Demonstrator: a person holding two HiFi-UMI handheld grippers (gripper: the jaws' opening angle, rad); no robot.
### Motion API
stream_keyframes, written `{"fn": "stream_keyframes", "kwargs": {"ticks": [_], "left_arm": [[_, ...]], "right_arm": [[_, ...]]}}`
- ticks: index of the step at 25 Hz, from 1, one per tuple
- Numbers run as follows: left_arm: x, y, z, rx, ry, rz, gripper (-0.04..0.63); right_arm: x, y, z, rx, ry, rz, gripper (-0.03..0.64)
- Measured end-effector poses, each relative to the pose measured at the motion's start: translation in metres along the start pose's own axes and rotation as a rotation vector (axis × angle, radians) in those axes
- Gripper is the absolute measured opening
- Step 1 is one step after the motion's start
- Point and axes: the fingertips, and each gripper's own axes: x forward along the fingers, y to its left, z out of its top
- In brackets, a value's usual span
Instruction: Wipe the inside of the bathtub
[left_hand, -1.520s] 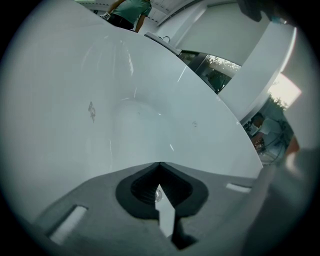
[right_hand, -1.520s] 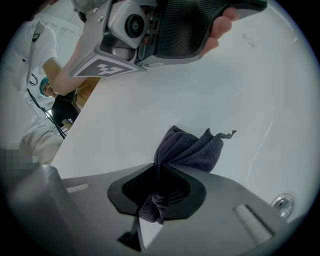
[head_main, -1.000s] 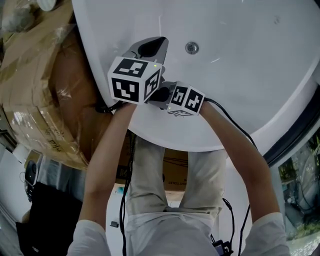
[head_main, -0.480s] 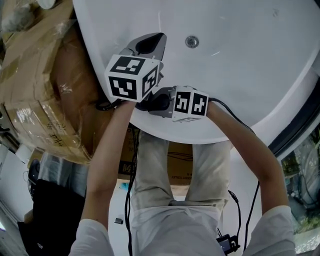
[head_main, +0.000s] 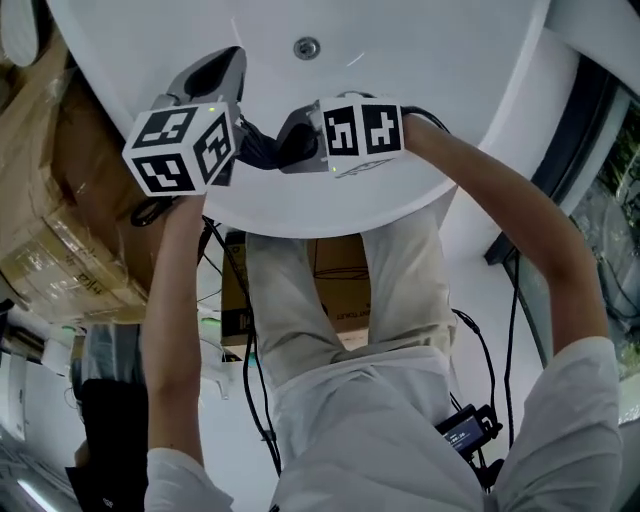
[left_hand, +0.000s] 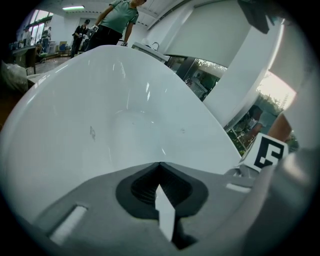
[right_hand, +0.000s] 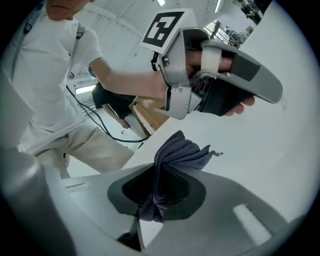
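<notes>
The jaws of our right gripper (right_hand: 159, 172) clamp a dark cloth (right_hand: 181, 149) over the white bathtub (head_main: 450, 70) near its rim. Our left gripper (left_hand: 160, 172), jaws together on nothing, hovers just beside. Cardboard boxes (head_main: 50, 230) crowd the tub's left side.

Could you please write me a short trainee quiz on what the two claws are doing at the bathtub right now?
1. True or false: the left claw is holding the cloth.
2. Which describes the cloth in the right claw? A) white and folded flat; B) dark grey and bunched between the shut jaws; C) yellow and lying loose.
3. Fill in the blank: in the head view, both claws are held over the white ____.

Key
1. False. Its jaws are together with nothing between them.
2. B.
3. bathtub.
</notes>
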Motion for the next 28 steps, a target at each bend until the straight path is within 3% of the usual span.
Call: {"fn": "stream_keyframes", "kwargs": {"ticks": [4, 13, 20, 28], "left_arm": [[0.004, 0.007, 0.004, 0.035, -0.007, 0.002, -0.002], [0.007, -0.006, -0.035, 0.007, 0.053, -0.015, -0.002], [0.005, 0.001, 0.001, 0.049, 0.030, 0.013, -0.002], [-0.010, -0.027, 0.022, 0.095, 0.059, -0.001, -0.002]], "right_arm": [[-0.006, -0.028, -0.020, -0.052, 0.072, -0.059, 0.048], [0.001, -0.020, -0.062, 0.076, 0.078, -0.072, 0.048], [-0.021, -0.039, -0.040, 0.049, 0.063, -0.110, 0.048], [-0.046, -0.022, -0.013, 0.065, 0.008, -0.164, 0.048]]}}
